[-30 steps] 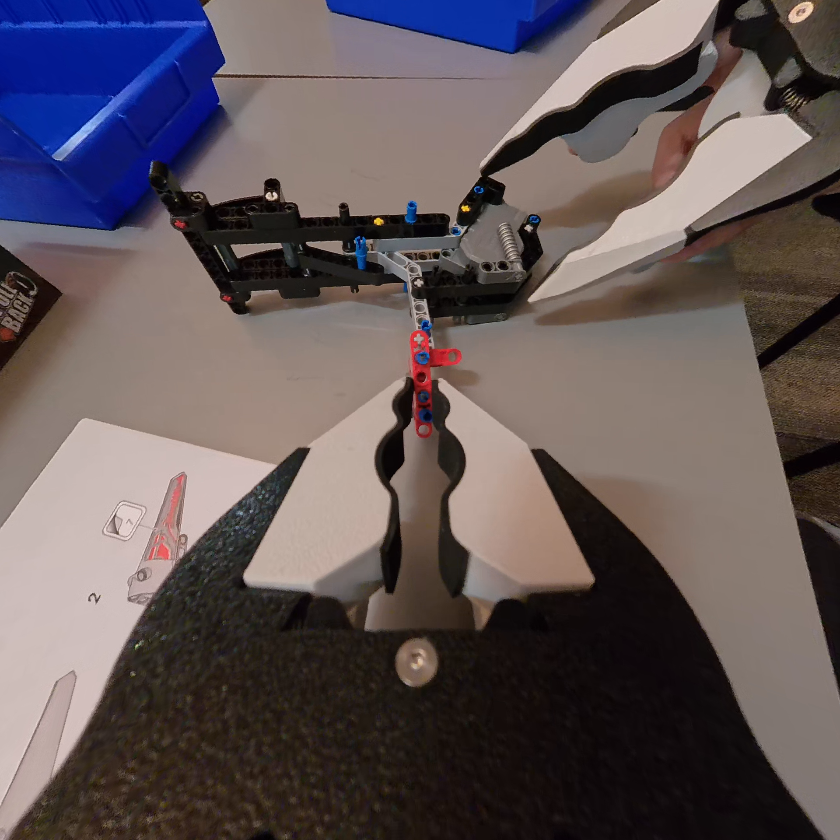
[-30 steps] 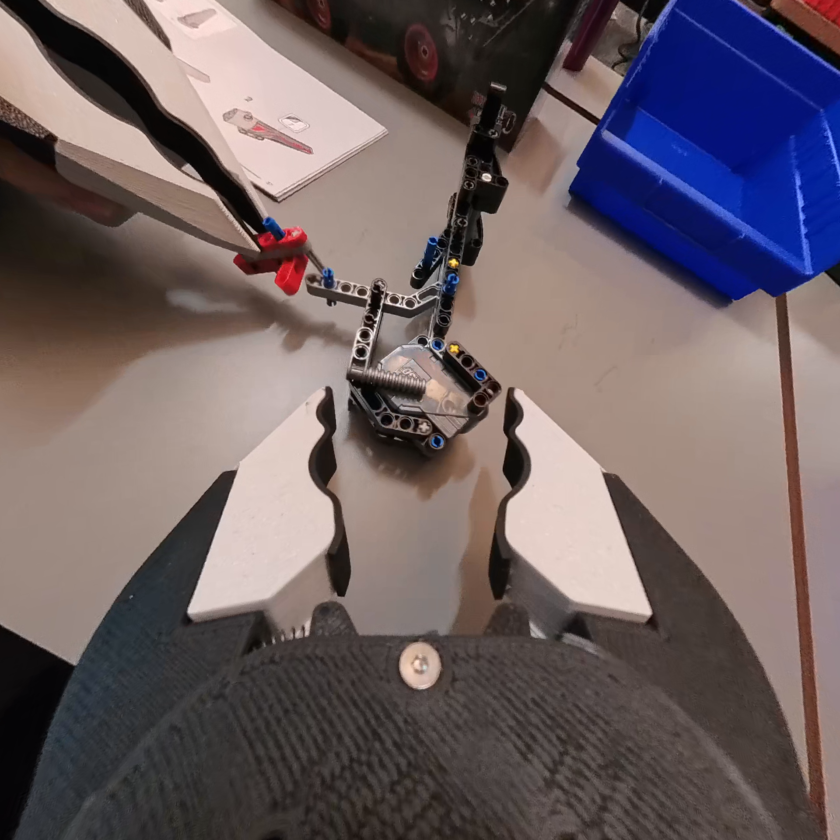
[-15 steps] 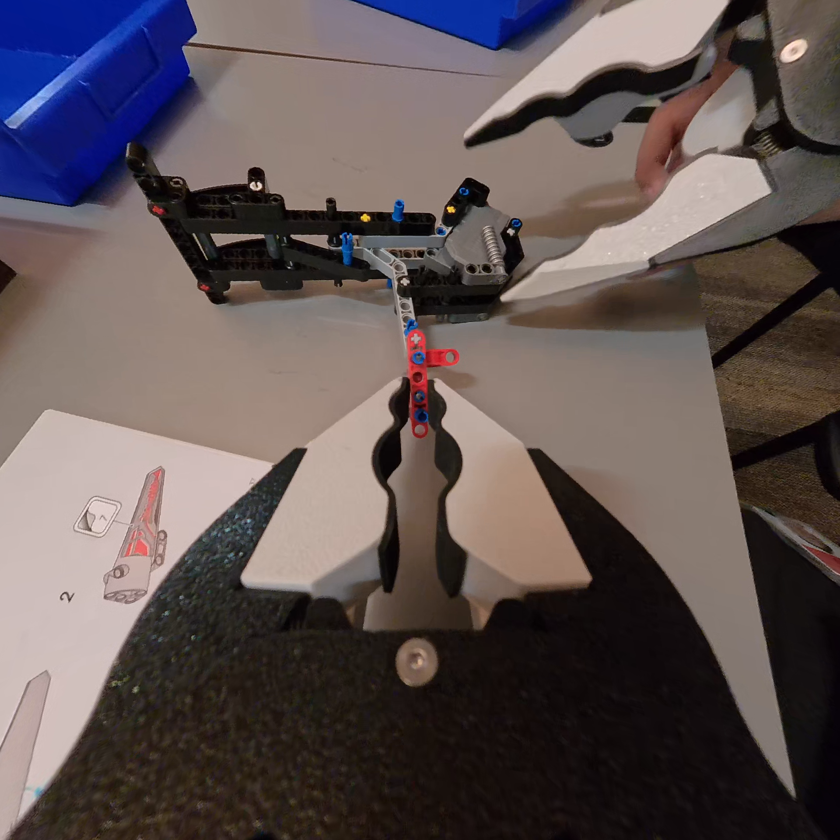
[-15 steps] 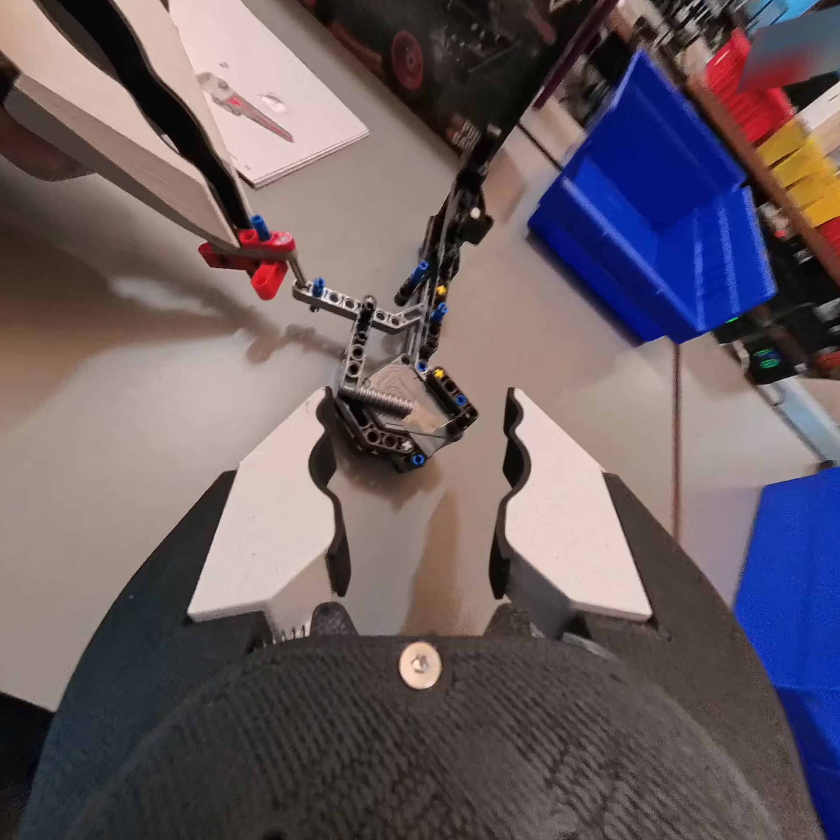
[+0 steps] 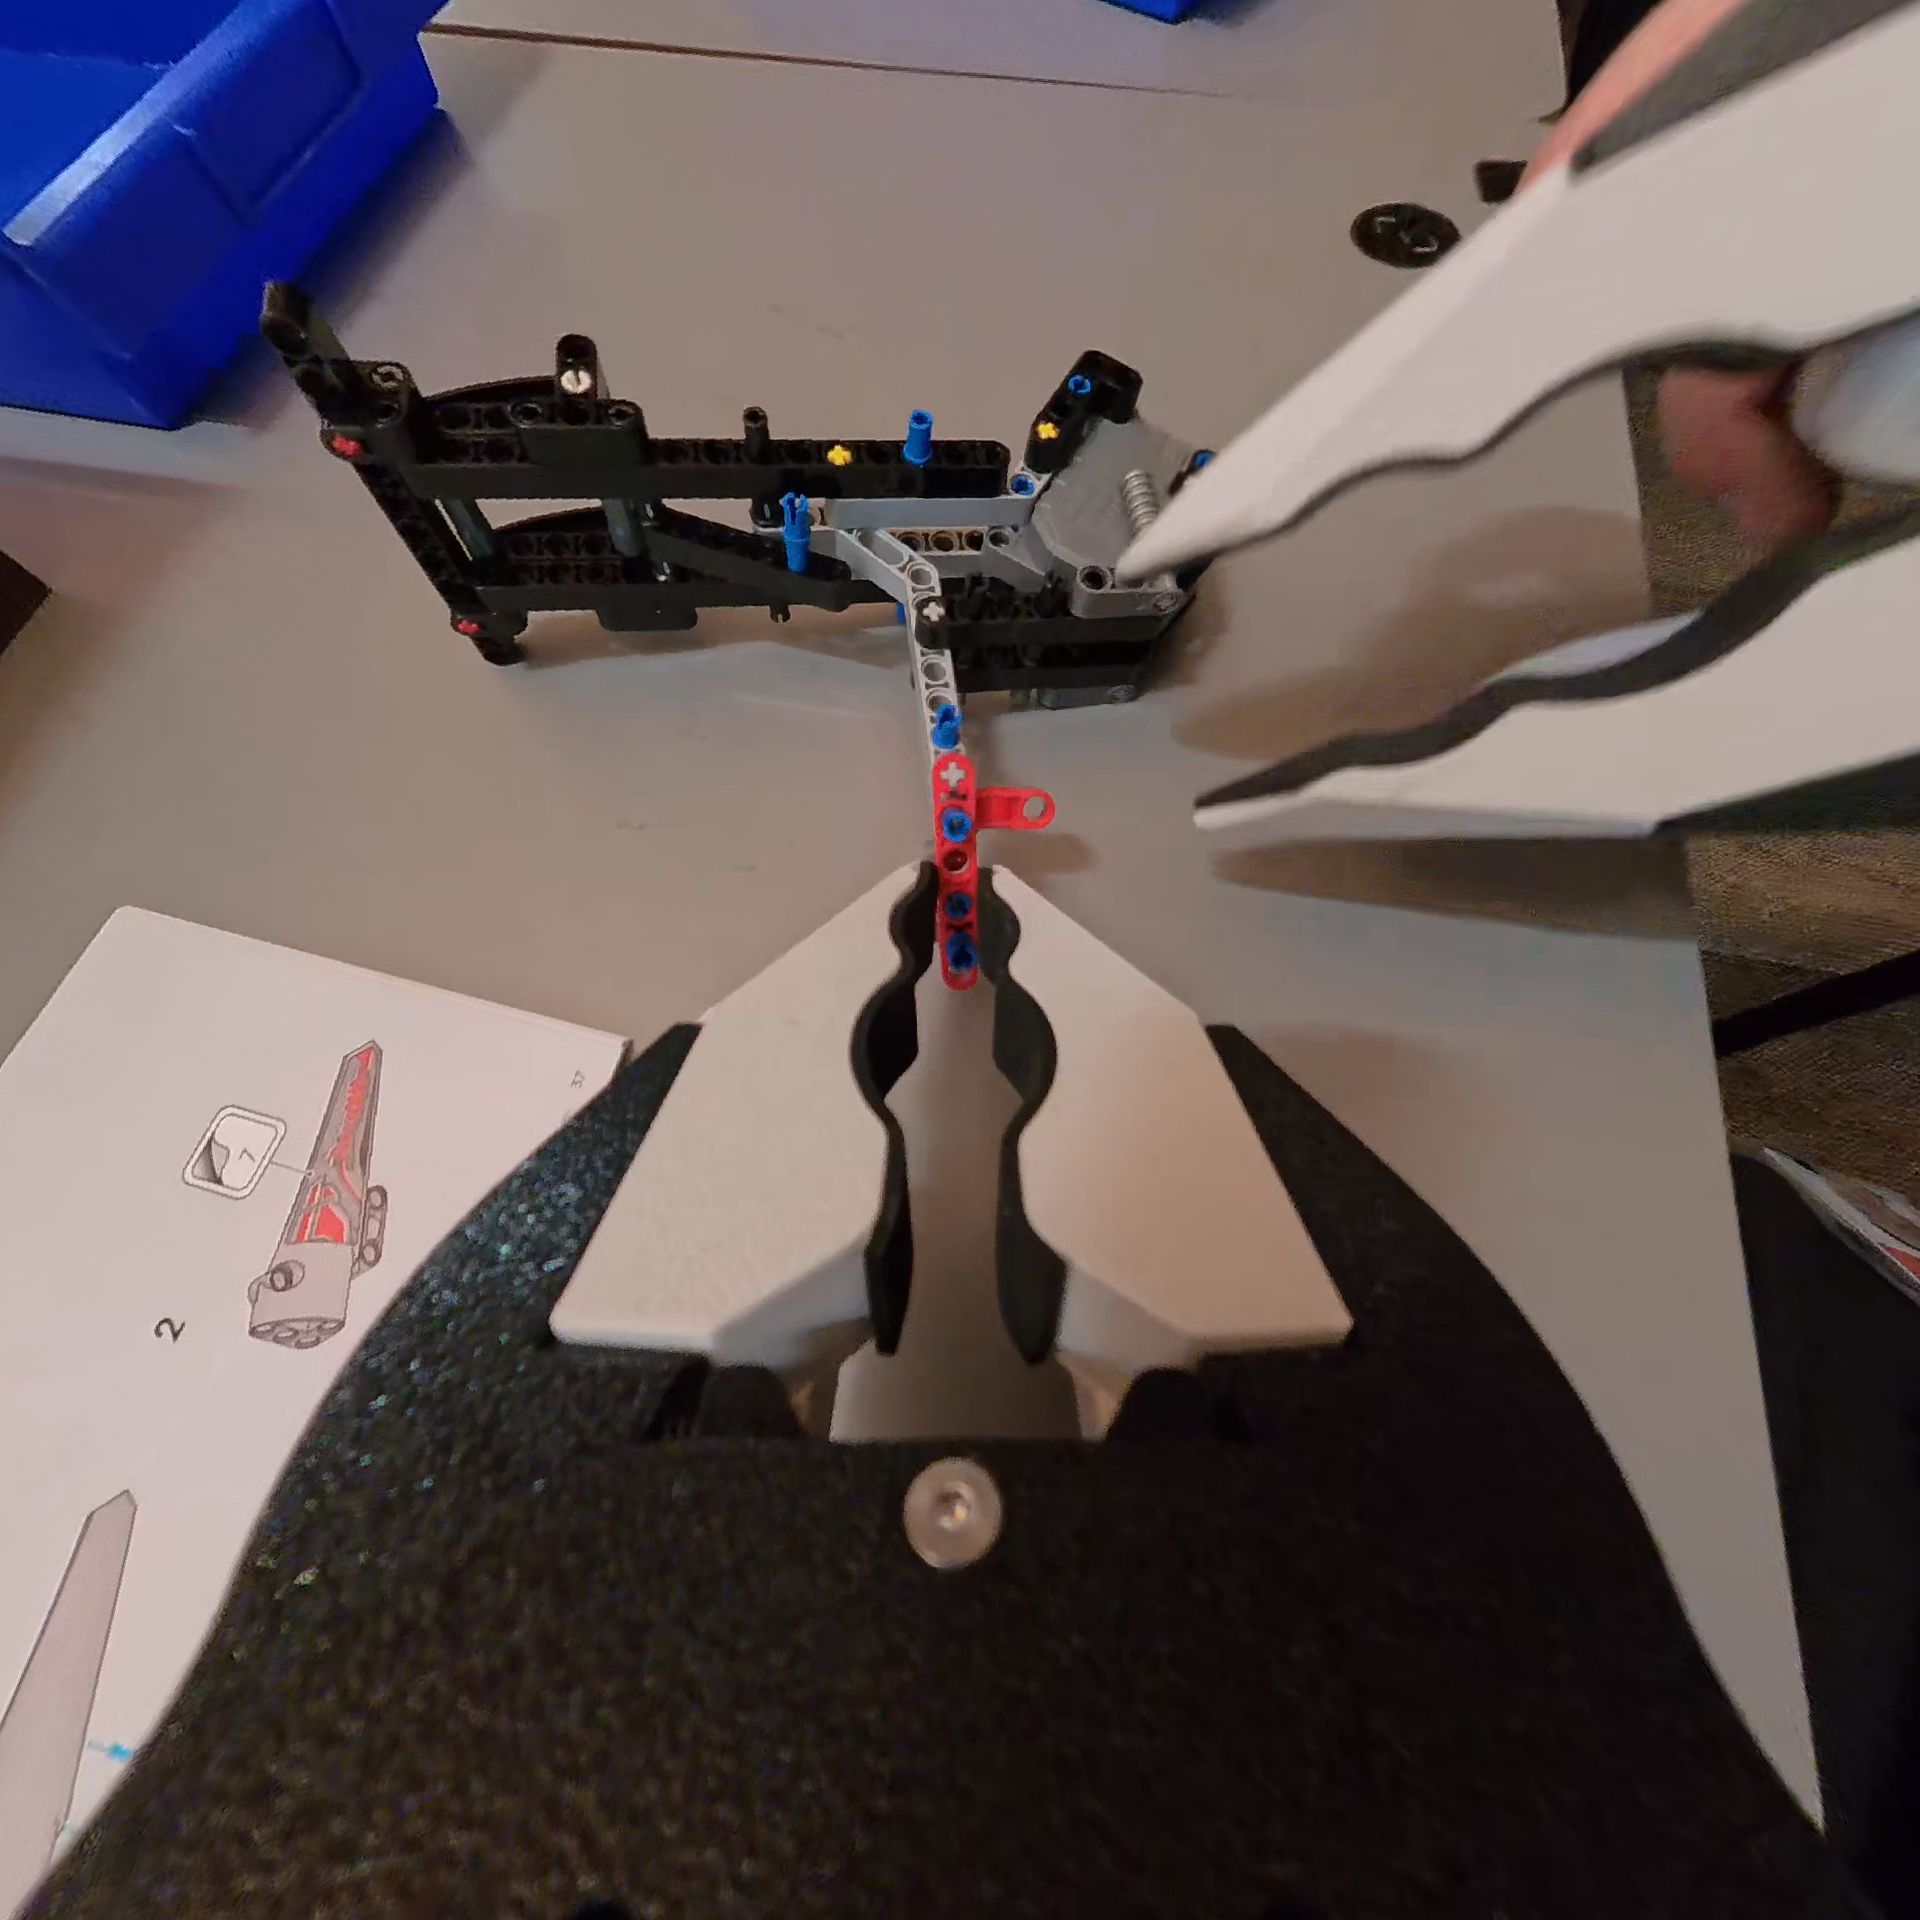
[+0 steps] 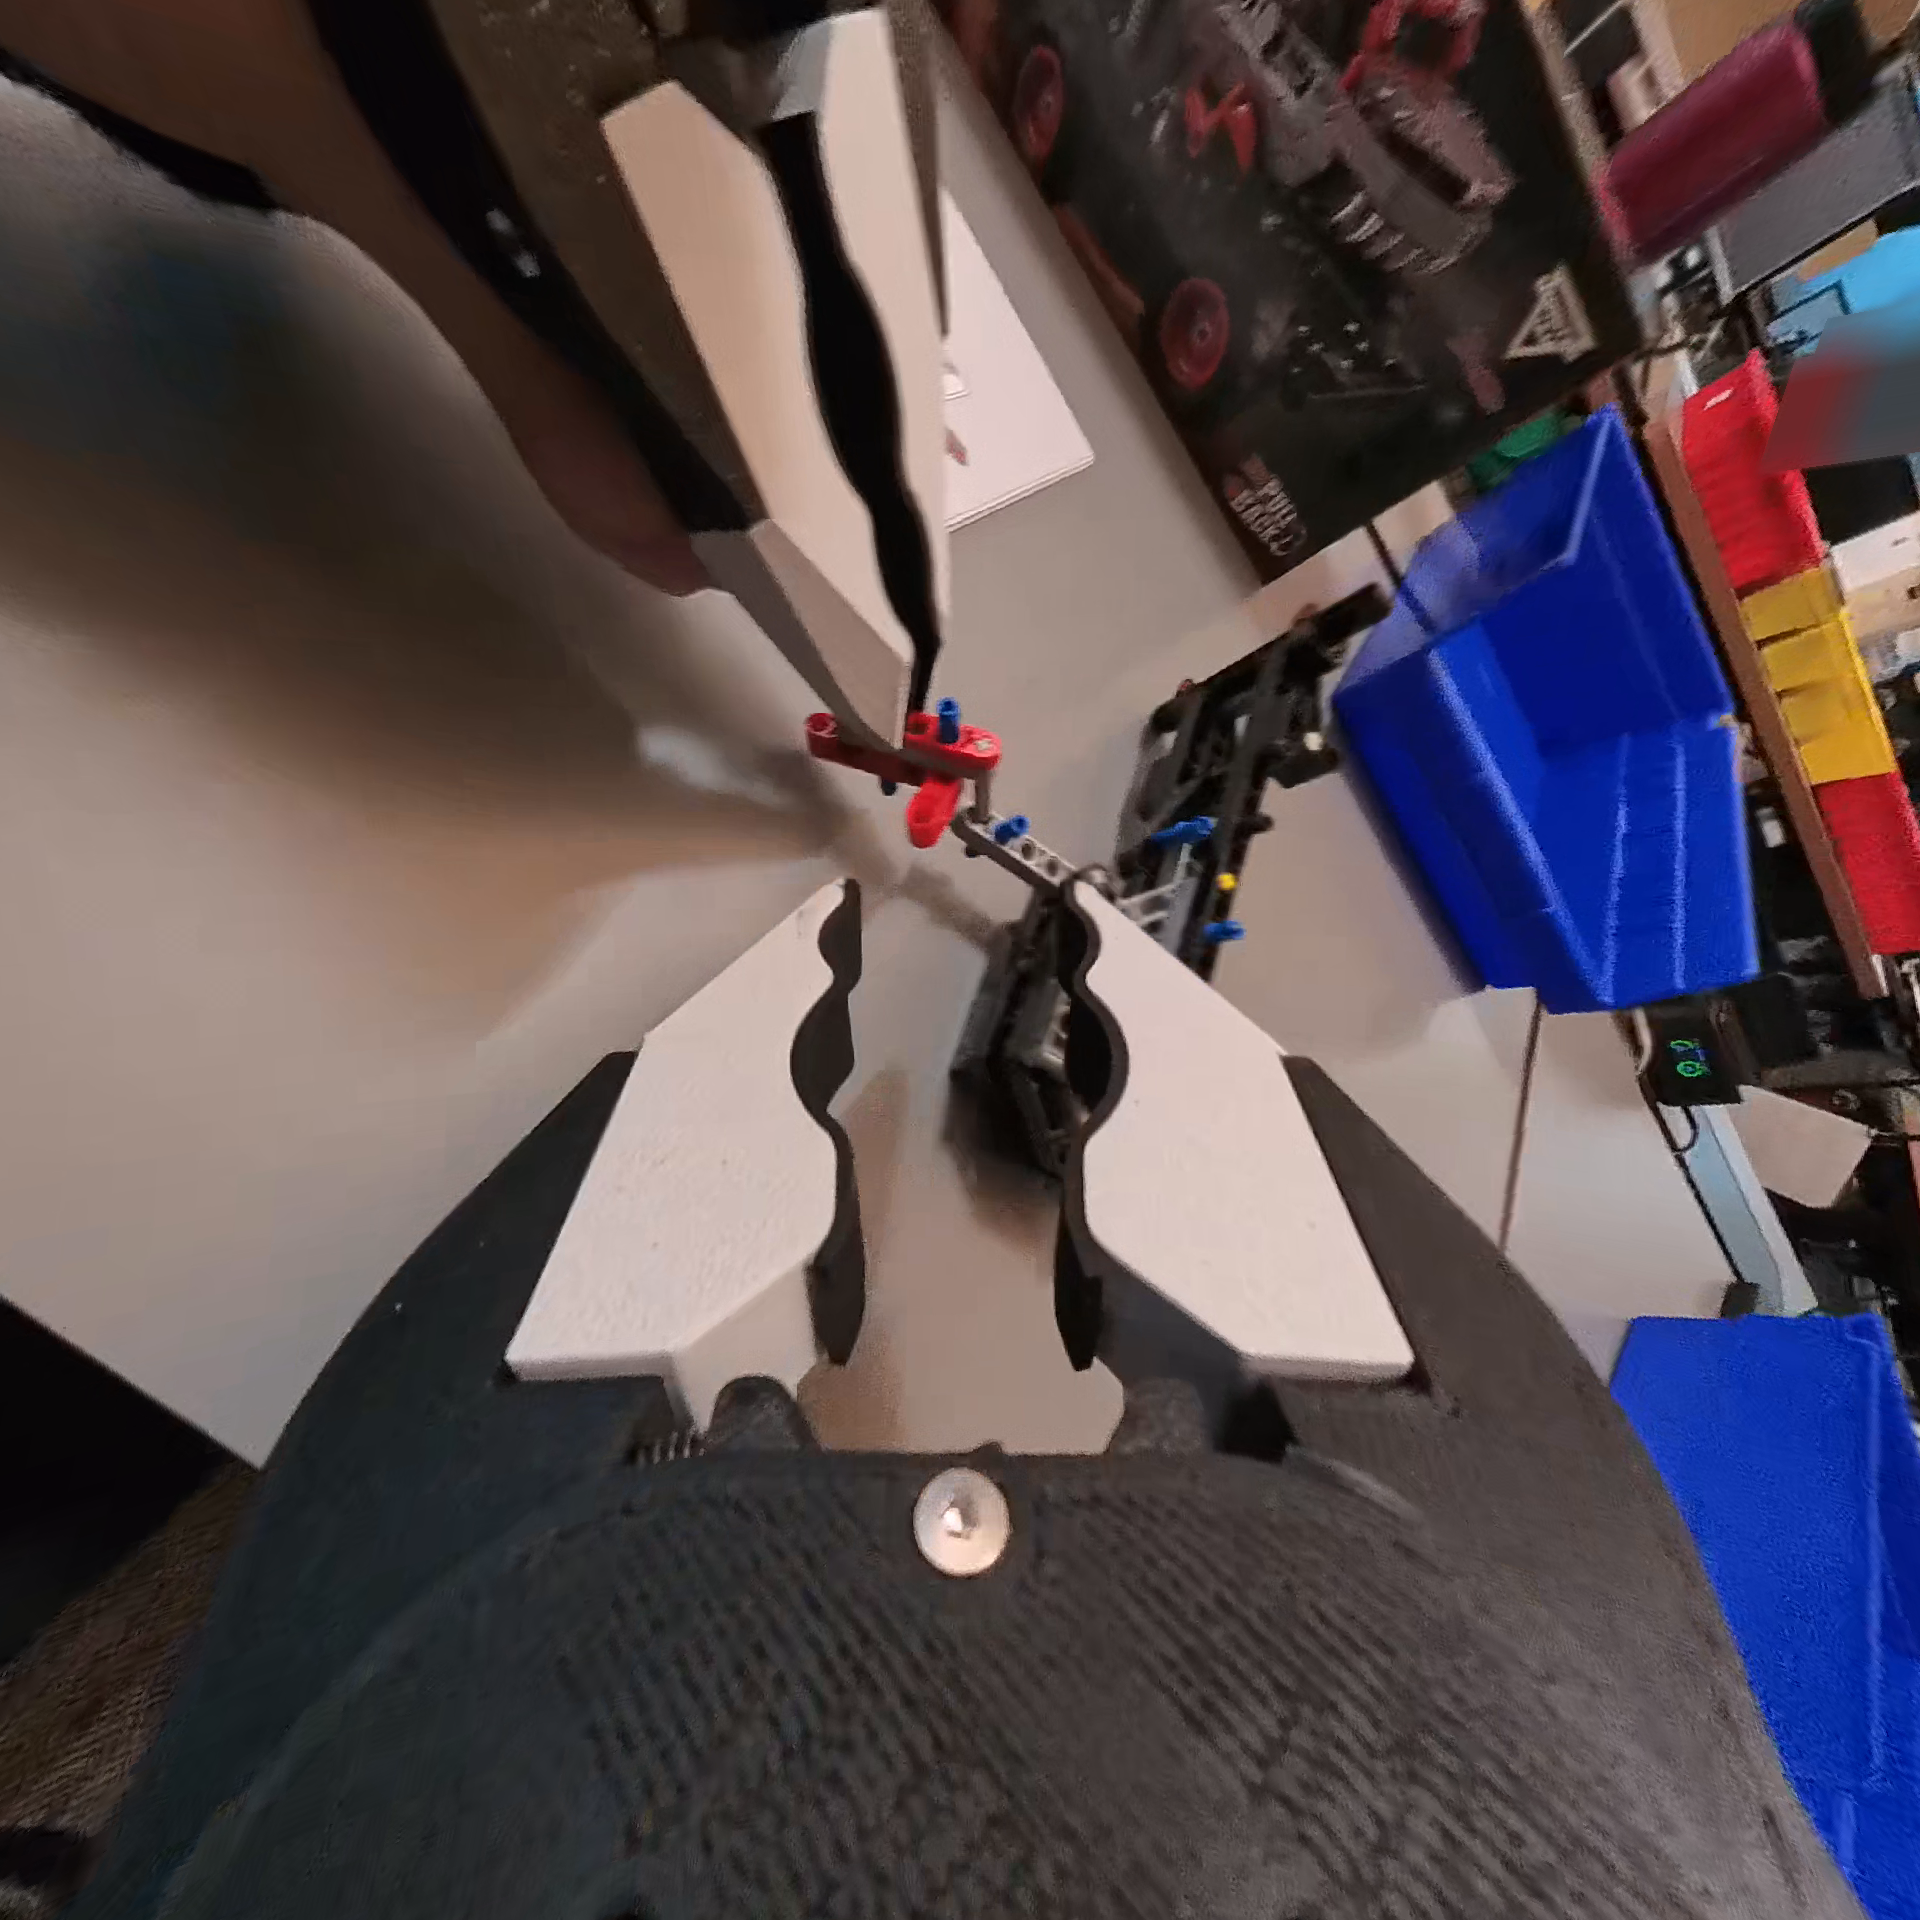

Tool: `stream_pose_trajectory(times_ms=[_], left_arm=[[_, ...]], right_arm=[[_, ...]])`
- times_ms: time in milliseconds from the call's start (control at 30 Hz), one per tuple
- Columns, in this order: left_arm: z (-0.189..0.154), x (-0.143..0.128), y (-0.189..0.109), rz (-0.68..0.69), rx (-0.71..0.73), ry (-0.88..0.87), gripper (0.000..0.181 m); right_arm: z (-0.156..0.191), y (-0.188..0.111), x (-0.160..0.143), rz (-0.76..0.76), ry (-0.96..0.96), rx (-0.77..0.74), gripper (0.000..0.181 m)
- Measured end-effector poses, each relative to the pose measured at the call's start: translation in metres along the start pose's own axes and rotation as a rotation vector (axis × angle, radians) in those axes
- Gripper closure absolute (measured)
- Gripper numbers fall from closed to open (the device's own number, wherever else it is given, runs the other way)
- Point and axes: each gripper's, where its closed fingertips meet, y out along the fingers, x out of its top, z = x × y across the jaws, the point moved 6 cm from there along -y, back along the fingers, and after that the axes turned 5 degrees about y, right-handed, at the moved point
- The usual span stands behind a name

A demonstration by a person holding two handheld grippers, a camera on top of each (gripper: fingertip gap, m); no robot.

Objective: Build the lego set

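Note:
The black Lego frame (image 5: 644, 468) stands on the grey table, with a grey spring block (image 5: 1101, 509) at its right end. A grey beam (image 5: 930, 665) runs from it to a red beam (image 5: 956, 831). My left gripper (image 5: 956, 894) is shut on the red beam's near end; it also shows in the right wrist view (image 6: 920, 696), pinching the red beam (image 6: 935, 753). My right gripper (image 6: 961, 904) is open but narrowed, its right finger (image 6: 1195, 1122) against the block (image 6: 1023, 1029). In the left wrist view it (image 5: 1164, 696) straddles the block's right end.
An instruction booklet (image 5: 208, 1195) lies at the near left. Blue bins (image 5: 187, 187) stand at the far left, and more (image 6: 1558, 748) beyond the frame. The dark set box (image 6: 1299, 239) lies at the back. The table edge (image 5: 1704, 1039) is close on the right. About 5 centimetres separates my left fingertips from my right.
My right gripper has rolled sideways, moved in onto the spring block and narrowed its jaws. My left gripper has kept hold of the red beam and barely moved.

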Motion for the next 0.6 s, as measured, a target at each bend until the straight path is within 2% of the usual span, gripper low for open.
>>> stream_pose_trajectory(times_ms=[100,233,333,433,600], left_arm=[[0.002,0.000,-0.002,0.001,0.003,-0.008,0.177],[0.005,-0.002,-0.004,0.004,0.001,-0.017,0.177],[0.005,0.000,-0.005,-0.004,-0.002,-0.015,0.177],[0.003,0.000,-0.004,0.002,-0.005,-0.006,0.177],[0.001,0.001,-0.003,0.001,-0.010,0.000,0.177]], right_arm=[[0.016,0.010,0.001,0.023,0.008,0.013,0.150],[0.019,0.015,0.000,0.059,0.034,-0.080,0.160],[0.018,0.016,0.003,0.018,0.063,-0.131,0.166],[0.017,0.018,0.006,-0.019,0.056,-0.171,0.163],[0.021,0.027,0.001,0.002,0.003,-0.200,0.160]])
